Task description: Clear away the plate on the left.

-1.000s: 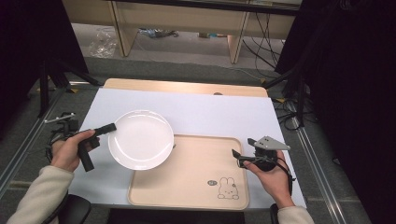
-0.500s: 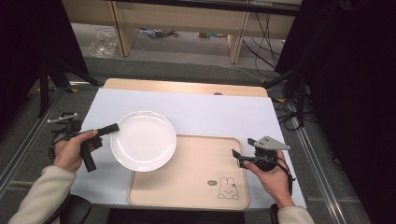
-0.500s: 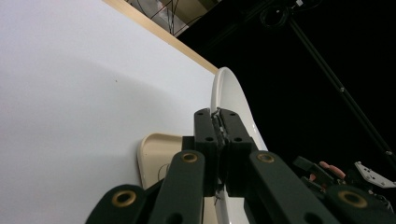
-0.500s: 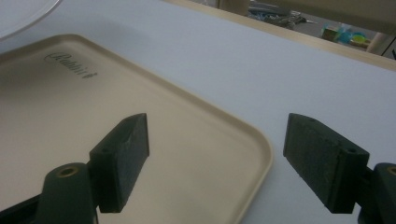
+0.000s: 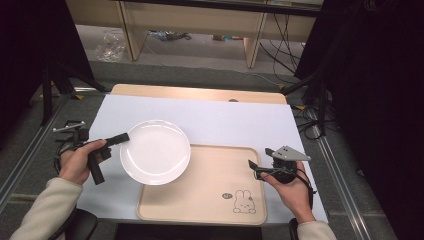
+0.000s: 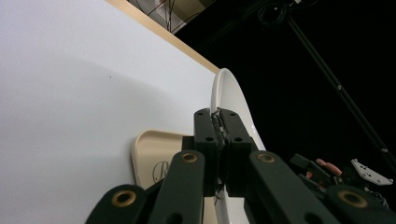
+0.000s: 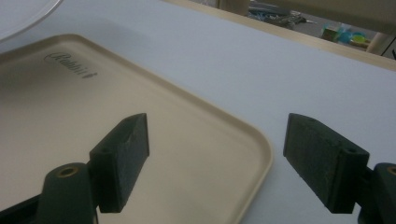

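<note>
Your plate [image 5: 155, 152] is glossy, smooth white — ceramic or plastic, unclear. The tray [image 5: 210, 200] looks matt beige plastic; the table cover [image 5: 225, 122] matt white over a wood-toned edge. Your right gripper [image 7: 217, 156] carries rough, matt black pads [image 7: 322, 161].

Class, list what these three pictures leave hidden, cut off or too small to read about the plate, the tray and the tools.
- Round white plate: high view, whether it touches the beige plastic tray beneath its overlapping edge cannot be told.
- Plate, left gripper view: lower rim cut off by the frame and by the left tool.
- Tray: the small print beside the rabbit drawing is too small to read in the high view.
- Right tool: its jaw bases are cut off at the bottom edge.
</note>
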Tool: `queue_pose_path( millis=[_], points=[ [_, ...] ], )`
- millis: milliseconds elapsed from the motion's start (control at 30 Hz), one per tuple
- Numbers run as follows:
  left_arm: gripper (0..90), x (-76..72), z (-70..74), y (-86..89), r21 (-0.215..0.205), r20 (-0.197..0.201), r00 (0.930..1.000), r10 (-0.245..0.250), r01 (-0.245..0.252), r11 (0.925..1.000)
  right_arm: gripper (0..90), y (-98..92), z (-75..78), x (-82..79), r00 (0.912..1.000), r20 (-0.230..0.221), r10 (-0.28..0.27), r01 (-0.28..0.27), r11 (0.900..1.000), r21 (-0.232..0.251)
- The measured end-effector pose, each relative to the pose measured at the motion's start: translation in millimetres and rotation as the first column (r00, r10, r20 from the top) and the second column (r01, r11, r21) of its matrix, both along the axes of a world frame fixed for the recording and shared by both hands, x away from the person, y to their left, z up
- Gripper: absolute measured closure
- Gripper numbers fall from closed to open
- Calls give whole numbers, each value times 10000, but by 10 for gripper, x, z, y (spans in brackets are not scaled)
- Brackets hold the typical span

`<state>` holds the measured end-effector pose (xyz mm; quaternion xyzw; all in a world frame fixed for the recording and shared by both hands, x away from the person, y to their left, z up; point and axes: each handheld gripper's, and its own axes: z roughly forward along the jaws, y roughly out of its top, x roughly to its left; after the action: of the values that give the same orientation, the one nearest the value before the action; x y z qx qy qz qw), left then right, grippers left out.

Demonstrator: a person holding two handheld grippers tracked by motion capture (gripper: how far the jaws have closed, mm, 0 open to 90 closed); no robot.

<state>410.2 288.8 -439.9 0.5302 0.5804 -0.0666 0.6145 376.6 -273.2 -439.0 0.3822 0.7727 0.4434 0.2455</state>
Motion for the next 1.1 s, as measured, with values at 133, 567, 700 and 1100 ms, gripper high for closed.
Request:
queue_pose_path(
  millis=[133,567,700,1100],
  points=[
    [867,0,1,-13,-43,-24,10000,-7,7,10000,233,-1,1,0,10000,11,-9,9,10000,9],
    [866,3,-1,-76,-106,-39,9998,-201,200,9997,233,0,1,0,10000,-10,-5,5,10000,12],
    [866,3,0,-102,-98,-42,9997,-255,254,9996,233,0,1,1,10000,-16,-5,5,10000,12],
    [866,7,-3,-189,-104,-74,9987,-512,511,9986,233,0,1,1,10000,-25,-4,4,10000,20]
  ],
)
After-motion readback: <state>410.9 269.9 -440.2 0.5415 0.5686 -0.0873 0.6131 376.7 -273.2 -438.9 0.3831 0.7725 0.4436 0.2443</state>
